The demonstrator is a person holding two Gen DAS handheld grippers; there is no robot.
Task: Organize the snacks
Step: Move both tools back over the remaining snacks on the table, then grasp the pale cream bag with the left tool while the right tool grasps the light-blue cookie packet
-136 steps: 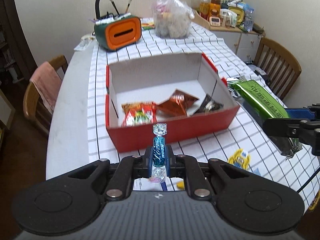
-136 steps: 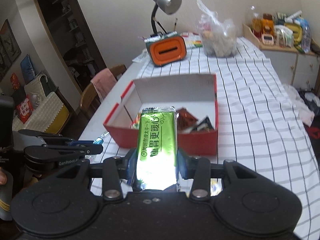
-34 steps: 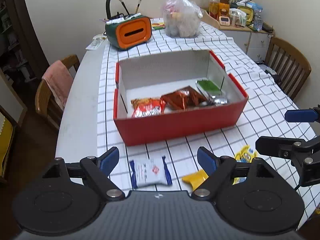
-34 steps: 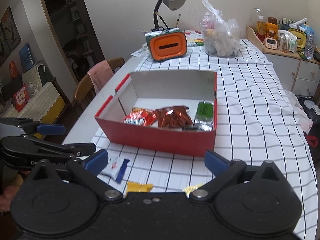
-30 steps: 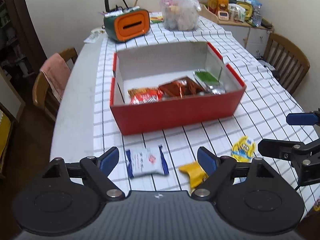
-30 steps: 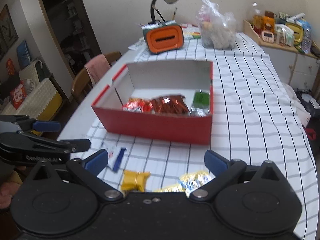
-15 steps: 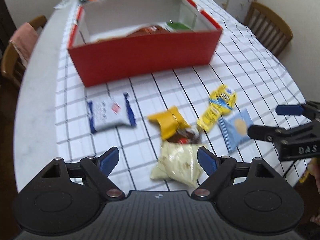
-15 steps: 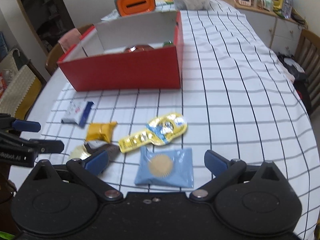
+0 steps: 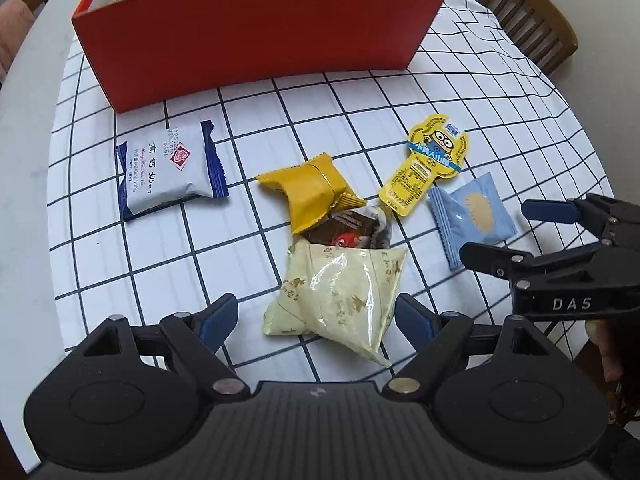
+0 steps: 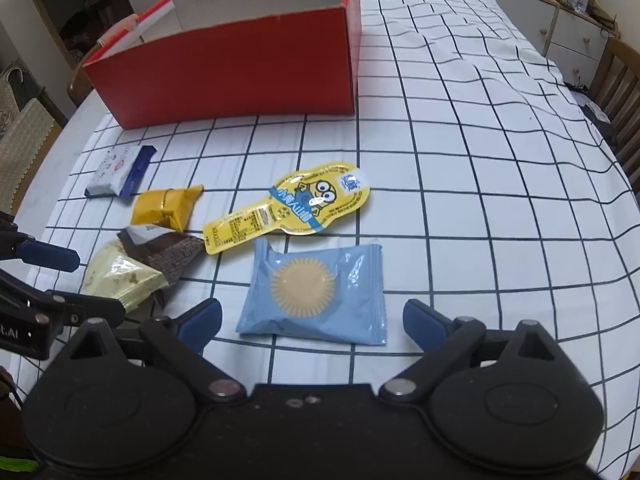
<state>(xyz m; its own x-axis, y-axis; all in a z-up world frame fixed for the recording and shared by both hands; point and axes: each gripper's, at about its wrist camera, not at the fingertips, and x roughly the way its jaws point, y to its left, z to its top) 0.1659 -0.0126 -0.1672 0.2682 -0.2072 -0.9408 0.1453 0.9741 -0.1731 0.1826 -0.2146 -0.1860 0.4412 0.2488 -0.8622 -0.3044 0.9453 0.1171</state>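
Note:
Several snacks lie on the checked cloth before a red box point(image 9: 256, 32) point(image 10: 240, 68). My left gripper point(image 9: 316, 318) is open, its fingers either side of a pale cream packet point(image 9: 340, 292). Beyond lie a brown packet point(image 9: 348, 232), a yellow packet point(image 9: 316, 192), a white-and-blue packet point(image 9: 168, 168) and a yellow Minions pack point(image 9: 432, 160). My right gripper point(image 10: 312, 322) is open around the near end of a light blue biscuit packet point(image 10: 316, 284), which also shows in the left wrist view point(image 9: 472, 216).
The box's inside is hidden by its front wall. A wooden chair point(image 9: 532, 16) stands right of the table. The table edge curves close on the left point(image 9: 32, 200). A sideboard point(image 10: 568, 20) stands at the far right.
Both grippers have dropped low and forward toward the loose snacks; the cream packet now lies between my left fingers and the blue packet between my right fingers. Both stay open.

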